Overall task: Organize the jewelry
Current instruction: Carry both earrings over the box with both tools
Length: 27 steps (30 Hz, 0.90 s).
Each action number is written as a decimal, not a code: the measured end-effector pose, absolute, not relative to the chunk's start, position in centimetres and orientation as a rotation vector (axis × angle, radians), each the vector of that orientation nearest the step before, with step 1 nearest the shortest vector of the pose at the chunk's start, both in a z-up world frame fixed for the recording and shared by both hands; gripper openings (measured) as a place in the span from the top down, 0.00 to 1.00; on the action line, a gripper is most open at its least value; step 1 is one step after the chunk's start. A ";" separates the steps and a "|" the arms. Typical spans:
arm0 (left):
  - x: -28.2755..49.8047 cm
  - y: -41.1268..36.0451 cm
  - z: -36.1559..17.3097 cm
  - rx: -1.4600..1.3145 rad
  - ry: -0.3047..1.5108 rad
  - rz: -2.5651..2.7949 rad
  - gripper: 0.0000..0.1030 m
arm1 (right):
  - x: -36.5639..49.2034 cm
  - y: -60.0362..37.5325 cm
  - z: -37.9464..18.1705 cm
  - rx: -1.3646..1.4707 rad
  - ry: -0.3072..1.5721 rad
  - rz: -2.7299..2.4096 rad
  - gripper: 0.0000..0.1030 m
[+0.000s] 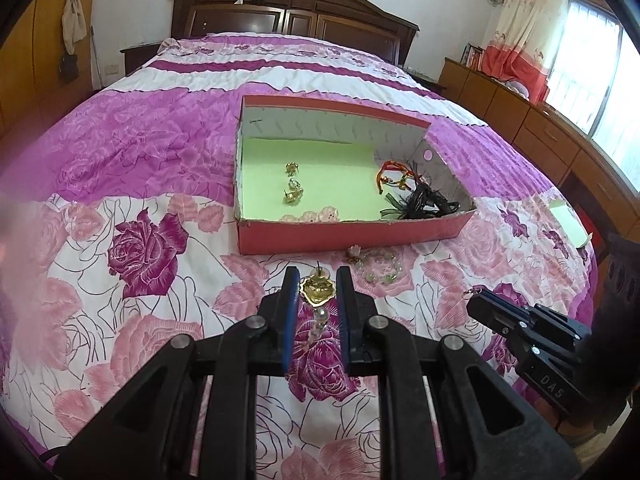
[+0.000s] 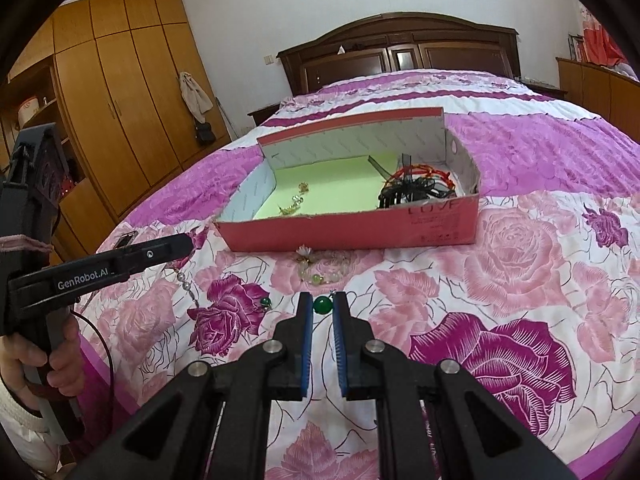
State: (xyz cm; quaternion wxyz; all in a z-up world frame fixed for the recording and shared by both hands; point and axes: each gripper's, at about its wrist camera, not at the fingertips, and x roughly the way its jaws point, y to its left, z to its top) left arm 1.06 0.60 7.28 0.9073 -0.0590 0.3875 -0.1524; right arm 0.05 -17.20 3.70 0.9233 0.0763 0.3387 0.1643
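Gold earring point(image 1: 317, 290) in left jaws; green bead earring point(image 2: 322, 305) in right

Home bedroom: bed point(image 1: 280, 80) w/ floral quilt, wood headboard point(image 2: 400, 48), wardrobe point(image 2: 120, 100), curtained window point(image 1: 592, 92).

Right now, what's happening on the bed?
A person is sorting jewelry with two handheld grippers. The left gripper is shut on a gold leaf-shaped earring with dangling pearls; the right gripper is shut on a round green bead earring. Ahead sits the open red cardboard box, already holding some pieces. A pale beaded bracelet lies outside it.
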 end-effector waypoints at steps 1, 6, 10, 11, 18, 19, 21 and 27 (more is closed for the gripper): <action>1.1 0.5 7.3 -0.121 0.799 -0.316 0.90 | 0.0 -17.2 3.8 0.156 0.692 0.337 0.89; 1.1 0.4 7.6 -0.113 0.794 -0.313 0.90 | -0.1 -17.4 4.1 0.159 0.679 0.335 0.89; 1.3 0.6 7.9 -0.122 0.783 -0.306 0.91 | -0.1 -17.6 4.4 0.162 0.664 0.331 0.89; 1.3 0.6 8.0 -0.123 0.780 -0.305 0.90 | -0.1 -17.7 4.5 0.162 0.659 0.330 0.89; 1.4 0.7 8.5 -0.139 0.759 -0.305 0.90 | -0.2 -17.8 4.9 0.154 0.632 0.329 0.89; 1.5 0.7 8.5 -0.139 0.758 -0.305 0.90 | -0.3 -17.8 5.0 0.150 0.627 0.328 0.89; 1.5 0.6 8.6 -0.140 0.756 -0.304 0.90 | -0.4 -17.7 5.2 0.143 0.617 0.326 0.89; 1.9 0.4 8.9 -0.140 0.740 -0.303 0.90 | 0.0 -17.7 5.6 0.118 0.588 0.314 0.89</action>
